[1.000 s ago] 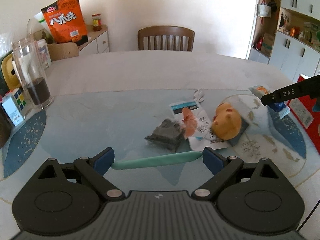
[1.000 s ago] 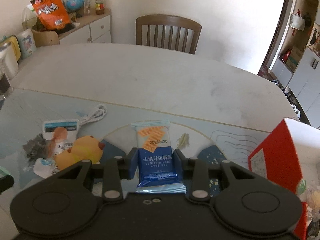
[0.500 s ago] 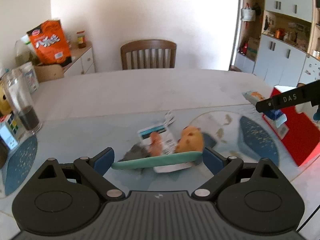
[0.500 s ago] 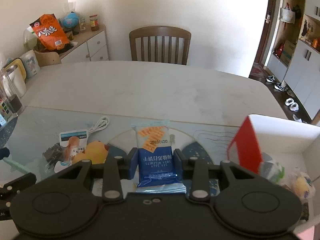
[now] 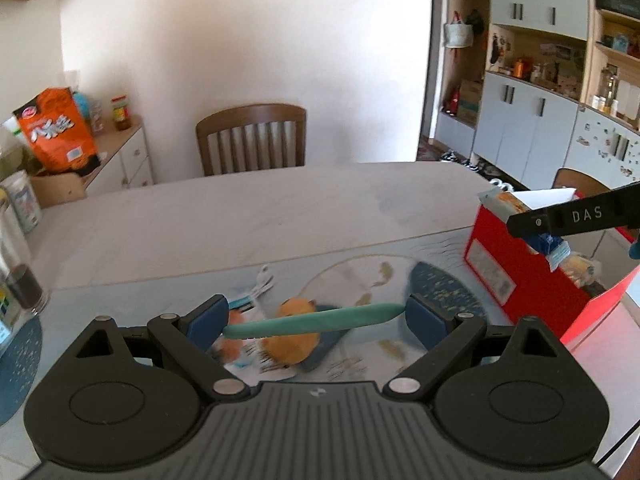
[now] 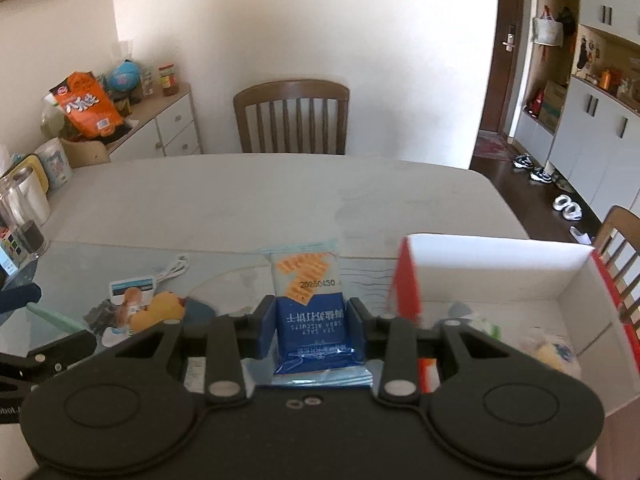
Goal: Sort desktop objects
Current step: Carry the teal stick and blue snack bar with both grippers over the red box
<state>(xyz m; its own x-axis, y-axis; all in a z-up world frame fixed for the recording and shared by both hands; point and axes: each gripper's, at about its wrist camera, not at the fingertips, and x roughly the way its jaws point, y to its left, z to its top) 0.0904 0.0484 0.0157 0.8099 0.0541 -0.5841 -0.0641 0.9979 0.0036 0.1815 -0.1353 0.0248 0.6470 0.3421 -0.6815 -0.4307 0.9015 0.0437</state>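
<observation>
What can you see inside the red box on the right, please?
Inside the red box, a yellowish wrapped item and a green-and-white packet lie on its white floor. The right gripper, shut on the cracker packet, covers the near corner.

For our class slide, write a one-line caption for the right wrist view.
Right gripper clamps a soda biscuit packet beside the open red box.

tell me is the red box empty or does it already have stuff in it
Not empty. The right wrist view looks into the red box, open at the top, and several small items lie on its white floor; too blurred to name.
</observation>
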